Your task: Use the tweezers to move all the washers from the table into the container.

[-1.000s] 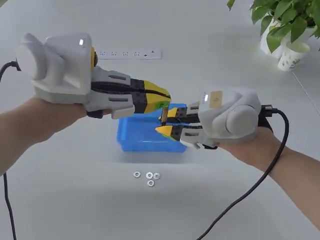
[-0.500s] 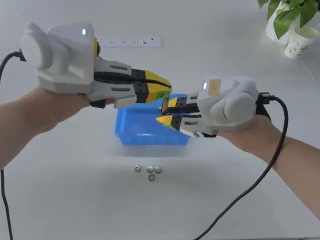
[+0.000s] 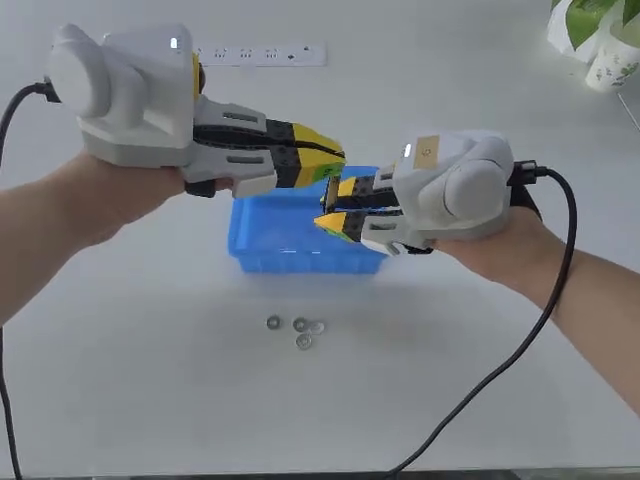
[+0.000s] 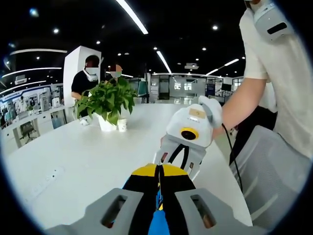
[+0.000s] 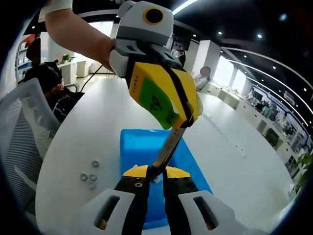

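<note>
Tweezers (image 5: 168, 146) | left claw (image 3: 338, 163) and right claw (image 3: 325, 220) both still clamp them | washers (image 3: 300, 330) unmoved

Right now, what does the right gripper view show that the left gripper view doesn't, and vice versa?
Right gripper view: the blue container on the table, four washers loose beside it, and the tweezers running from the left gripper down into the right gripper.
Left gripper view: a potted plant, a paper cup beside it, and a power strip.
Shared: the two grippers tip to tip, the white table, a mesh chair and an office behind.
</note>
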